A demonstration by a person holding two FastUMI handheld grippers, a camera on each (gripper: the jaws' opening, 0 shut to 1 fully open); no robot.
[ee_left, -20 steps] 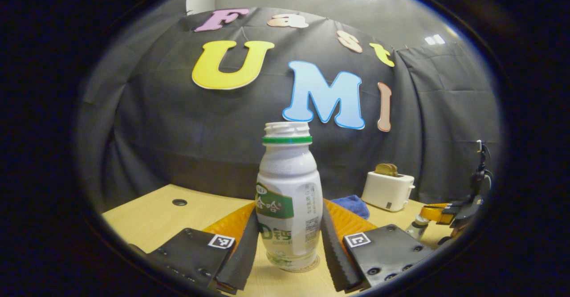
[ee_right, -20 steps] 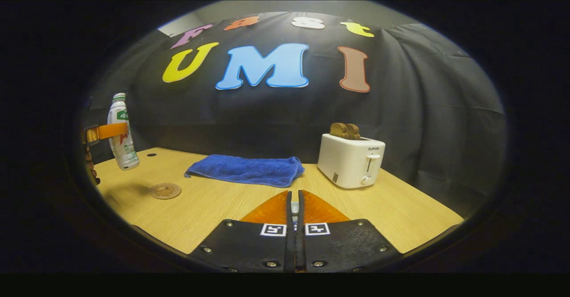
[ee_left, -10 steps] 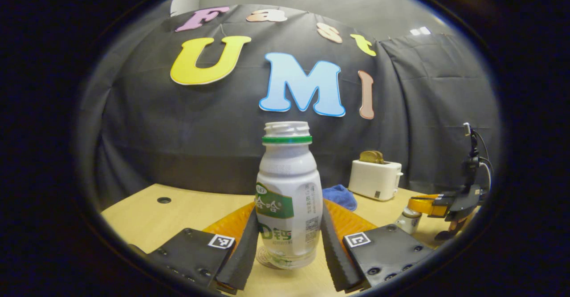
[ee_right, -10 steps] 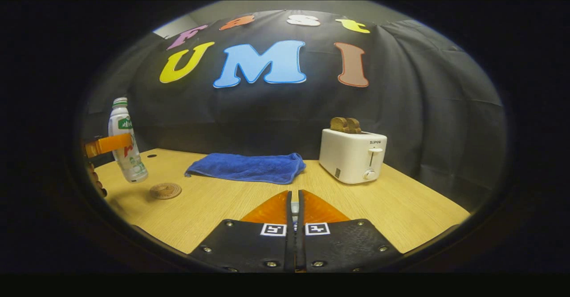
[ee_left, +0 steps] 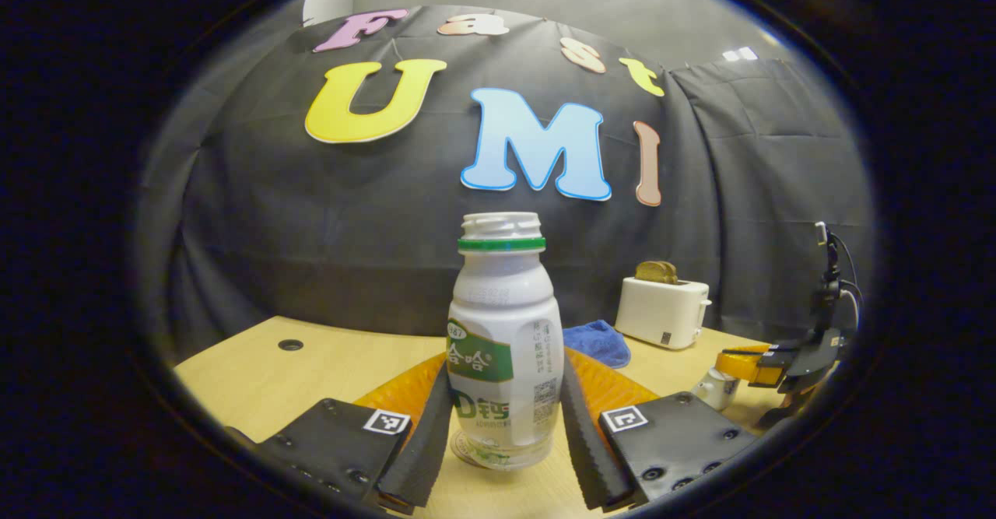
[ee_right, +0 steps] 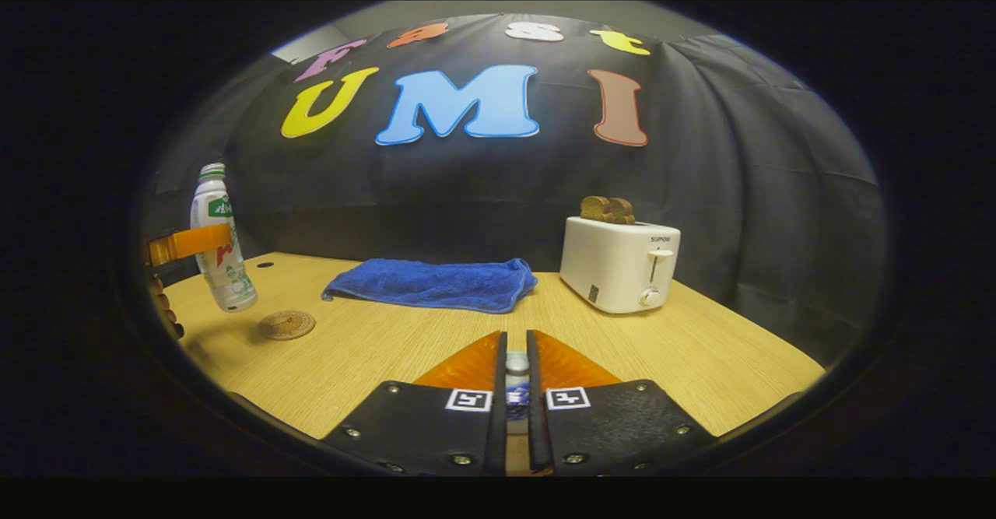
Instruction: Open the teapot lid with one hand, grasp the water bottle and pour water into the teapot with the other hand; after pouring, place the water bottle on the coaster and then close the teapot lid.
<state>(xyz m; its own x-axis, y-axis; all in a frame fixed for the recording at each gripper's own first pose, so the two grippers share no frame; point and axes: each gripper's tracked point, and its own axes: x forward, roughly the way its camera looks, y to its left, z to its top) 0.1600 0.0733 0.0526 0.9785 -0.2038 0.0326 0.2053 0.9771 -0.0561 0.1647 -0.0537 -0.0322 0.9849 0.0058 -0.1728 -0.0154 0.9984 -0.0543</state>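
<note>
A white toaster (ee_right: pixel 620 263) loaded with toast (ee_right: pixel 608 208) is set beside a folded blue cloth (ee_right: pixel 433 284) on the wooden table (ee_right: pixel 700 363).

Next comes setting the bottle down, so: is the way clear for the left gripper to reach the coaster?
Probably yes. The left gripper holds the water bottle lifted just beside the coaster, and only bare table lies between them; the blue towel sits farther off.

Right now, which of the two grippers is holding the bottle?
The left gripper: its jaws clamp the sides of the white bottle, holding it above the table. The right gripper pinches just a small knob.
</note>
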